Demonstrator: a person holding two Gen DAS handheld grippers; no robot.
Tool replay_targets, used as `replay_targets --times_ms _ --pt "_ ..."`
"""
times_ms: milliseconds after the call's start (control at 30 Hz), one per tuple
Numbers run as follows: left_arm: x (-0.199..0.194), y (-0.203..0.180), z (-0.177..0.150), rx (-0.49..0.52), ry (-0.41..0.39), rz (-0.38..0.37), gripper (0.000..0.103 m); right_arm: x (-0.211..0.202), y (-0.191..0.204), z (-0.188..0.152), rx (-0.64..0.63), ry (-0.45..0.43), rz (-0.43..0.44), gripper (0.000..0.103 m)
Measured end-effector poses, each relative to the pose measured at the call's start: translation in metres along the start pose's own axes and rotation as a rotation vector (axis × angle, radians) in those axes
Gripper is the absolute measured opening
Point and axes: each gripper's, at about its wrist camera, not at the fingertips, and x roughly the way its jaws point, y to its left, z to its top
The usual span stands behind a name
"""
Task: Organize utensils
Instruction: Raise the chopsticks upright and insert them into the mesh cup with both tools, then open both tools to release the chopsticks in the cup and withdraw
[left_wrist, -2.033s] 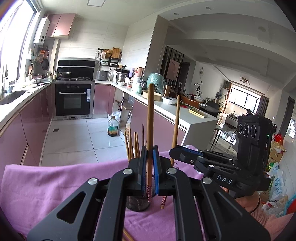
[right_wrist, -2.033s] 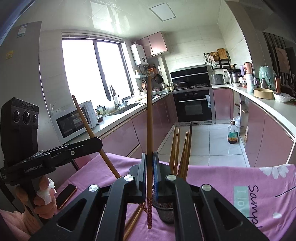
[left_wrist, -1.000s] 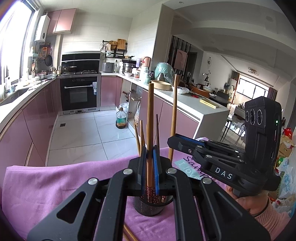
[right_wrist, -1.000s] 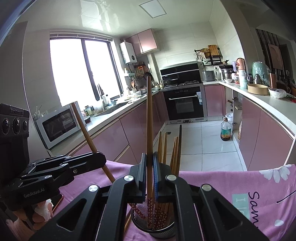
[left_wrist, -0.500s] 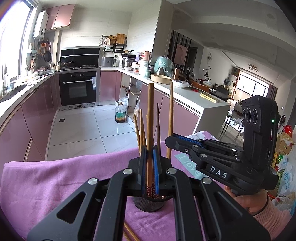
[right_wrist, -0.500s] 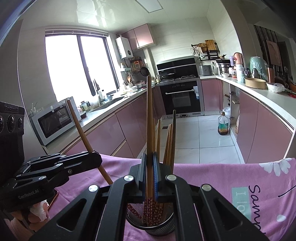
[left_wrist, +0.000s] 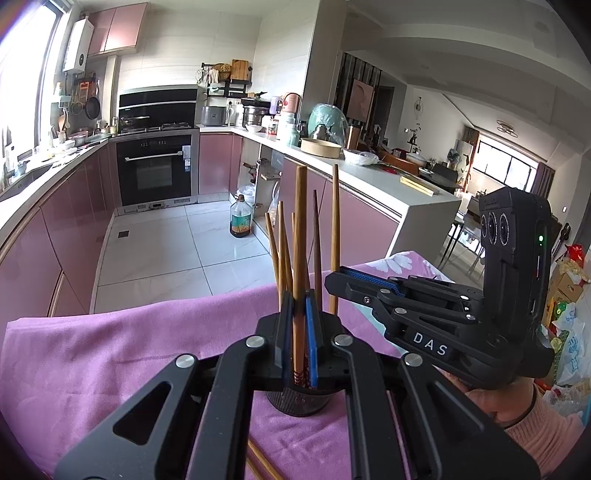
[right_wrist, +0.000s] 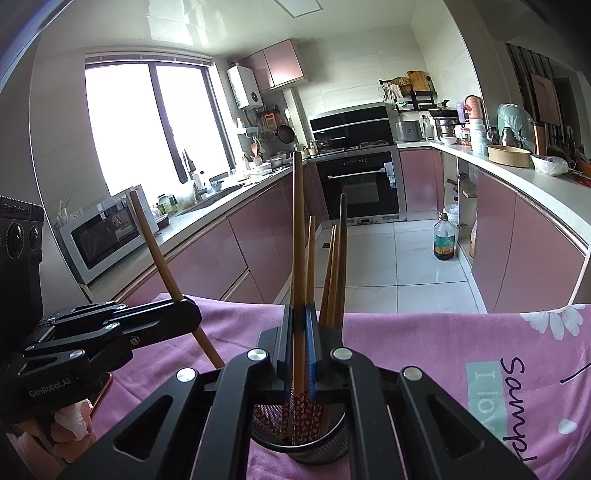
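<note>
My left gripper (left_wrist: 298, 301) is shut on an upright wooden chopstick (left_wrist: 300, 221). Its patterned lower end hangs at the rim of a dark mesh cup (left_wrist: 299, 400) holding several chopsticks. From the right, my right gripper (left_wrist: 329, 279) reaches in with its own chopstick (left_wrist: 335, 229) held upright. In the right wrist view my right gripper (right_wrist: 299, 308) is shut on that chopstick (right_wrist: 298, 229), whose patterned end sits inside the mesh cup (right_wrist: 317, 448). My left gripper (right_wrist: 194, 310) holds its chopstick (right_wrist: 155, 247) tilted, its tip hidden behind my right fingers.
A purple cloth (left_wrist: 110, 350) covers the table. Loose chopsticks (left_wrist: 262, 461) lie on it near the front edge. A phone (right_wrist: 103, 387) lies at the left by a person's hand. Kitchen counters, an oven and a tiled floor lie beyond the table's far edge.
Both held chopsticks have come down from beside and above the cup to its mouth. The right one's patterned end now sits inside it. Both grippers stayed shut.
</note>
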Motion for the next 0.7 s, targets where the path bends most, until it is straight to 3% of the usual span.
replay_targets --times_ms 700 --pt "0.051 0.019 0.003 -0.019 0.108 -0.018 0.007 0.022 -0.009 -0.009 0.022 0.074 -0.017 0.005"
